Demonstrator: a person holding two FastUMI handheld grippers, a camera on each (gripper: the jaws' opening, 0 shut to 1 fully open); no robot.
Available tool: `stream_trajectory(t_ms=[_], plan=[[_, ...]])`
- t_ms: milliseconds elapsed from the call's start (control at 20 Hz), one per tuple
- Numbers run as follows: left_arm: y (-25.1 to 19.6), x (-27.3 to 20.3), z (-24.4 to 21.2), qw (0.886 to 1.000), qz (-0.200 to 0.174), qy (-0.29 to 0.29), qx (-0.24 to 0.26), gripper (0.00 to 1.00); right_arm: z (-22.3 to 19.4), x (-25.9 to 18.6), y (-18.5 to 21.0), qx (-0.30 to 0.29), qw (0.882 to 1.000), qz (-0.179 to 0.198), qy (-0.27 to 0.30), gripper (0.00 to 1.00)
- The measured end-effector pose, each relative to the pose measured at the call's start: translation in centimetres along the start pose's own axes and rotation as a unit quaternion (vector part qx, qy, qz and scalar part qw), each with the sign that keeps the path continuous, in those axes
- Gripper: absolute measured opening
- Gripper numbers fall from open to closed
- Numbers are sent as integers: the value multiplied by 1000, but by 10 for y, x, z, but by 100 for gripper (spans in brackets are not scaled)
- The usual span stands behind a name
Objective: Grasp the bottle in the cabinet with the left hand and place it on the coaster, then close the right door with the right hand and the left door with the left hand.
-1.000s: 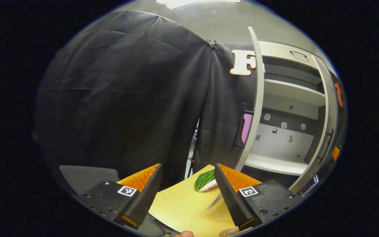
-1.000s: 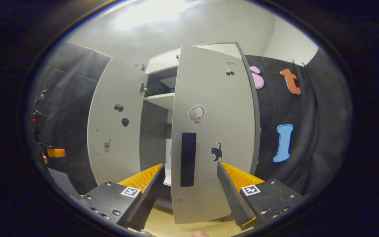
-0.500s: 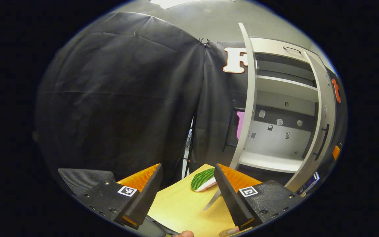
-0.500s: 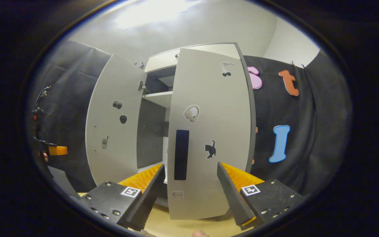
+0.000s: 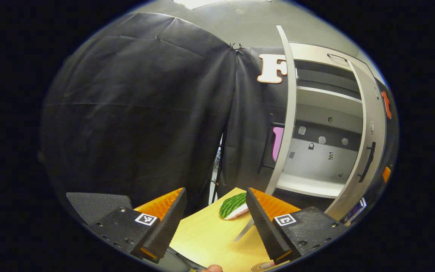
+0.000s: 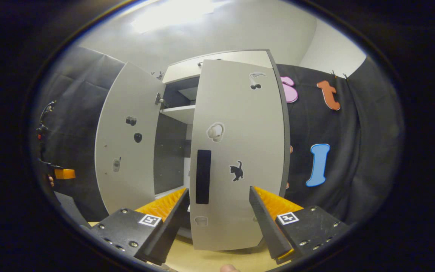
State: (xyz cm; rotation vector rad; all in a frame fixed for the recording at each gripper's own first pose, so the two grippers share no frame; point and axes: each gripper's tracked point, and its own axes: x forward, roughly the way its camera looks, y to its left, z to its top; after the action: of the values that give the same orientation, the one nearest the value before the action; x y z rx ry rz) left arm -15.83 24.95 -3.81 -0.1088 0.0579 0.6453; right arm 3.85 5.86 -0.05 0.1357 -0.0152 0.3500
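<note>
a watermelon slice (image 5: 233, 206) lies on the wooden table (image 5: 210, 238), a knife (image 5: 244, 231) just beside it.

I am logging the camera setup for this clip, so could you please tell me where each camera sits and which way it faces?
Left gripper view: rides the left hand-held gripper, open over the wooden table, looking past a watermelon slice toward the open cabinet at right.
Right gripper view: rides the right hand-held gripper, open, facing the right door square on, its black handle just ahead.
Shared: the cabinet, the left door and the table.
</note>
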Motion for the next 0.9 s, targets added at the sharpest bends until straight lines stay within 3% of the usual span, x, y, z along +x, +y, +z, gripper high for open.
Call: stream_trajectory(t_ms=[250, 300, 350, 750, 900], plan=[[3, 0, 0, 1000, 4, 1, -5, 97, 0, 0, -1, 0, 1000, -1, -3, 93], [3, 0, 0, 1000, 4, 1, -5, 93, -1, 0, -2, -1, 1000, -1, -2, 93], [3, 0, -1, 1000, 5, 1, -5, 97, 0, 0, -1, -1, 1000, -1, -2, 93], [-3, 10, -2, 1000, 6, 2, 1, 97, -2, 1, -4, 0, 1000, -8, -1, 96], [-5, 20, -3, 1000, 8, 5, 4, 93, -2, 2, -6, -2, 1000, -15, 1, 93]])
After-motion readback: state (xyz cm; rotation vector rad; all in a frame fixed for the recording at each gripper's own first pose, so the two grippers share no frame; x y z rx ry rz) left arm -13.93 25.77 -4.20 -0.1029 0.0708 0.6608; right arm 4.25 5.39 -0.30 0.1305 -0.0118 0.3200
